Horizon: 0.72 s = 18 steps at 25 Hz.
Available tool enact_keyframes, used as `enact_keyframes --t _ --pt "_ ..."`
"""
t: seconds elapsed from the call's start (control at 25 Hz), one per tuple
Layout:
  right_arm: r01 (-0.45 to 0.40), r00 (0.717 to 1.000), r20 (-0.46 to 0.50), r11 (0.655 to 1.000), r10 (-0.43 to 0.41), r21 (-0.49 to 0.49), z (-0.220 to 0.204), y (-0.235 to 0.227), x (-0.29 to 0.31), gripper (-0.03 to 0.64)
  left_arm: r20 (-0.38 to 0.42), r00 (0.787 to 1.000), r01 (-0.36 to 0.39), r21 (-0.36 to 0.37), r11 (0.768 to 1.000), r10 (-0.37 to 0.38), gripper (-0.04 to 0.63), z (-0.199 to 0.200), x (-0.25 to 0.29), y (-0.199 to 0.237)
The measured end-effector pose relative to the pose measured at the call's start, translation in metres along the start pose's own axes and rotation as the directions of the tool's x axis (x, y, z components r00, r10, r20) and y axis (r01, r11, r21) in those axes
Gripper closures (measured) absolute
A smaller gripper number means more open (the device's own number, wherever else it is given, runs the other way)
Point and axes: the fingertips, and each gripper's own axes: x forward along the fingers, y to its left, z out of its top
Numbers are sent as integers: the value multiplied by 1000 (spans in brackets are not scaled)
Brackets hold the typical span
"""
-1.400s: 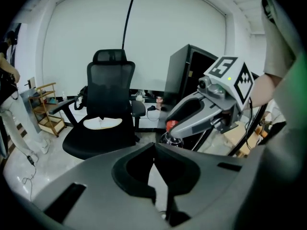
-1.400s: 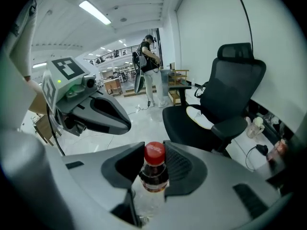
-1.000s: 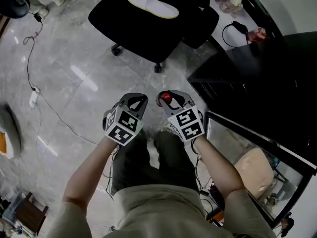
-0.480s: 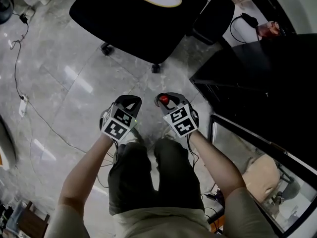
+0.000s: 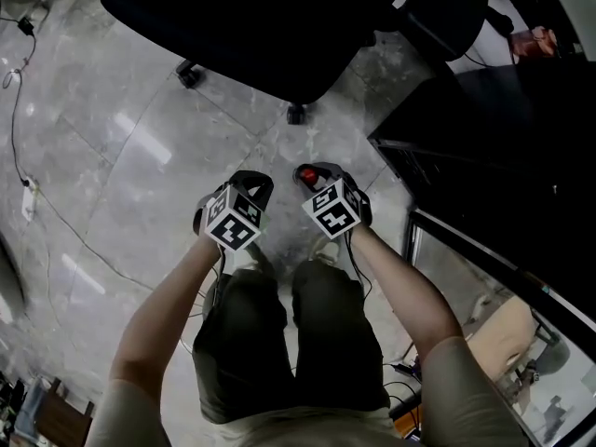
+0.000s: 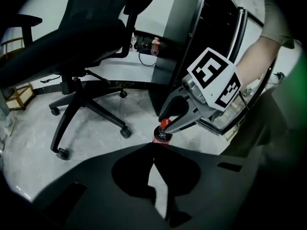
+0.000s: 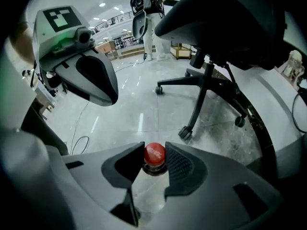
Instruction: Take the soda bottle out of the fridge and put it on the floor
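Centre frame: the right gripper (image 5: 310,171) is clamped on the soda bottle's (image 7: 154,155) red cap over the floor (image 5: 140,156), the left gripper (image 5: 250,184) closed and empty beside it; best lowered upright, released once its base sits flat.

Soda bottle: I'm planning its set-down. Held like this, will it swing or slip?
Gripped only at the red cap by the right gripper, the soda bottle probably hangs and may swing. The ridged pads likely resist slipping.
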Motion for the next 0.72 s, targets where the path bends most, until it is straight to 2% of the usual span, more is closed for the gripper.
enact_keyframes --t 0.32,0.6,0.72 --pt "-1 997 -73 1000 3 30 -49 -4 58 505 -46 999 26 -10 1000 -27 589 -33 51 -5" --pt "-26 989 -144 999 23 -21 -84 7 88 503 -31 998 56 -39 998 -57 589 -38 65 -16" --pt "-2 987 -158 999 -6 -51 -92 4 90 503 -44 997 55 -7 998 -55 589 -36 64 -19"
